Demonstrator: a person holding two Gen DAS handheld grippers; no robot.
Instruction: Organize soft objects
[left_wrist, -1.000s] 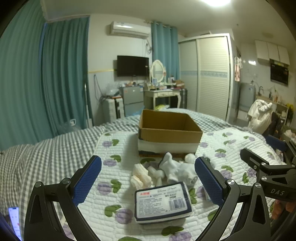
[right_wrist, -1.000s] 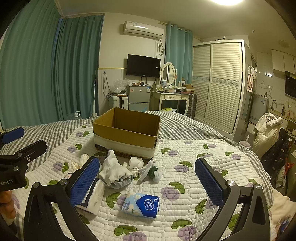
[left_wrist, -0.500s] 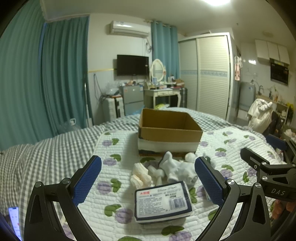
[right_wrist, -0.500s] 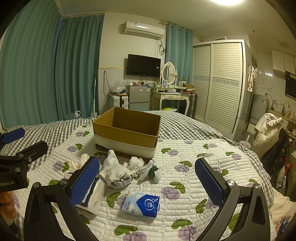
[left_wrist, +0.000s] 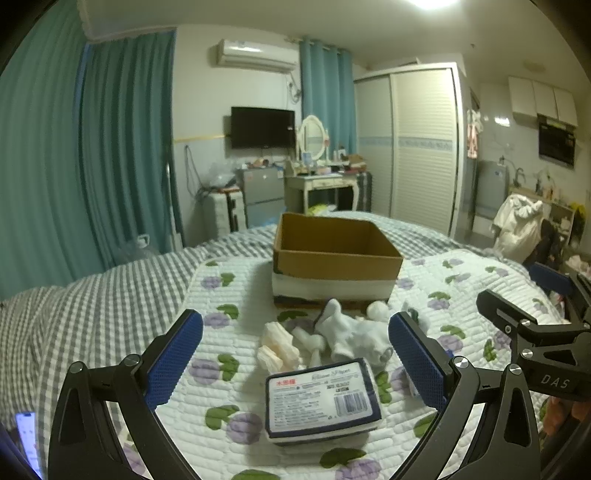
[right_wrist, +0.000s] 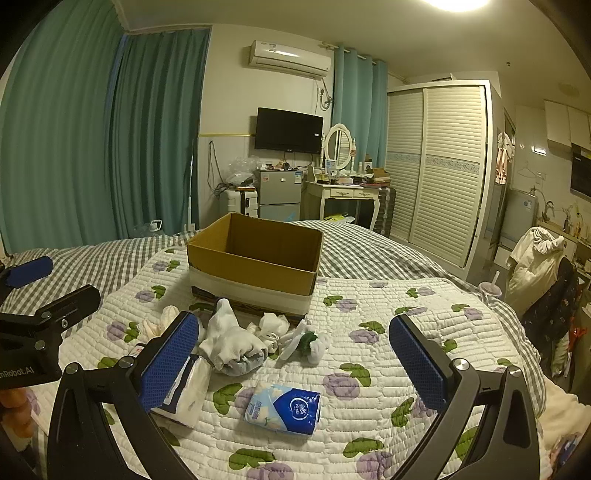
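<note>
Two grippers are in play, and both stand released with jaws spread wide, grasping nothing: your left gripper (left_wrist: 295, 347) hovers above the dark-bordered rectangular pack of tissues (left_wrist: 320, 400), your right gripper (right_wrist: 293, 350) above the small blue-and-white soft tissue packet (right_wrist: 282, 408). Neither touches anything yet.

The soft items lie loose on the white quilted bed cover with purple flowers (right_wrist: 369, 424), just in front of the open brown cardboard box (right_wrist: 255, 266): a rolled white-and-grey sock (right_wrist: 231, 347), a white sock bundle with a green patch (right_wrist: 306, 341) and cream folded socks (left_wrist: 277, 343).

Risks, as I judge them:
- The socks lie touching one another; closing on one may drag a neighbour along or unroll it.
- The quilt is soft and yielding; press down too far and you may pinch the cover with the item.
- The box sits on bedding and may shift or tip if your gripper strikes its near wall.
- Your two grippers work near each other; reaching for the middle pile together invites a clash.
</note>
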